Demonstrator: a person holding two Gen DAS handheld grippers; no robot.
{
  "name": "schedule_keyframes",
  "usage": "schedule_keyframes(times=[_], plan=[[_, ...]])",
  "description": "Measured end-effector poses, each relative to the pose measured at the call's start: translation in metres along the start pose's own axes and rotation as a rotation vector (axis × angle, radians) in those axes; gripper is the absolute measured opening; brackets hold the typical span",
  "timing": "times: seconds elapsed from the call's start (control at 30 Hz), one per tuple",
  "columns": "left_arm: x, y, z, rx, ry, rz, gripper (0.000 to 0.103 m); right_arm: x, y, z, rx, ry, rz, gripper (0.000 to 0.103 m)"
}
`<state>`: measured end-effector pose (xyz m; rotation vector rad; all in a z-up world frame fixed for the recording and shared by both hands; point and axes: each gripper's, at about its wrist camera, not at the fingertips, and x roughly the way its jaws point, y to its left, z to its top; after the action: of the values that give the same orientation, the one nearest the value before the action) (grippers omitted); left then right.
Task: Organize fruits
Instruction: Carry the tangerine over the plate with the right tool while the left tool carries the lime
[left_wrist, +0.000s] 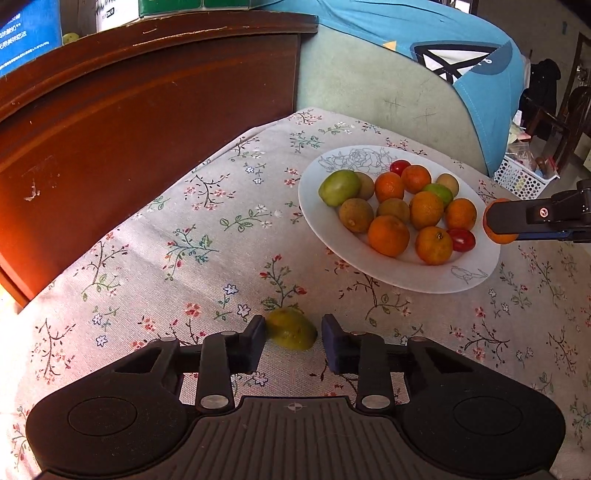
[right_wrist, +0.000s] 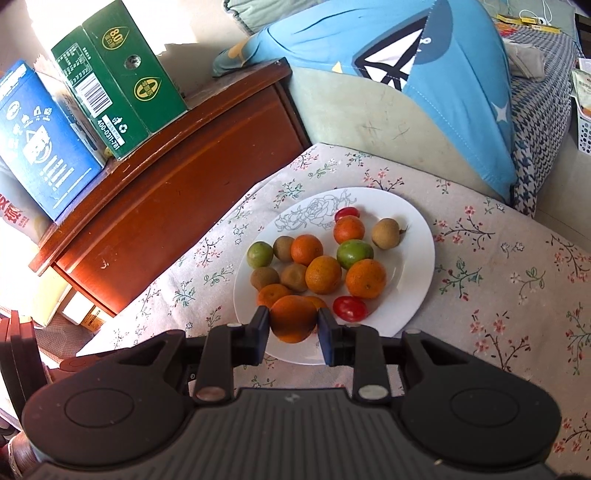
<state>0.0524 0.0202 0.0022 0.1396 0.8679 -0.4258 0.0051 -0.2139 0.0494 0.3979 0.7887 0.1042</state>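
Covering the table, a floral cloth (left_wrist: 207, 236) carries a white plate (right_wrist: 413, 236) heaped with oranges, green and brown fruits. Only the right wrist view shows the green carton (right_wrist: 122, 74) and blue carton (right_wrist: 40, 147) on the wooden cabinet (right_wrist: 177, 184). The right gripper (right_wrist: 292, 325) pinches an orange (right_wrist: 291, 317) above the plate's near rim. Only the left wrist view shows a greenish fruit (left_wrist: 291, 328) lying on the cloth well short of the plate, between the left gripper (left_wrist: 293, 341) fingers: left pad touching, right pad slightly apart.

7 oranges (left_wrist: 388, 235) (one aloft); greens (left_wrist: 340, 187) 3; browns (left_wrist: 356, 215) 4; reds (left_wrist: 461, 240) 2.
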Motion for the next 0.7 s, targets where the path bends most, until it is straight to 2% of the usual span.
schedule_keyframes(times=[0.27, 0.7], plan=[[-0.008, -0.001, 0.007, -0.036, -0.028, -0.017, 0.027, -0.002, -0.006, 0.003, 0.009, -0.012, -0.009, 0.028], [-0.019, -0.025, 0.056, -0.086, -0.15, -0.074, 0.027, -0.016, -0.038, 0.032, 0.096, -0.113, -0.027, 0.028]])
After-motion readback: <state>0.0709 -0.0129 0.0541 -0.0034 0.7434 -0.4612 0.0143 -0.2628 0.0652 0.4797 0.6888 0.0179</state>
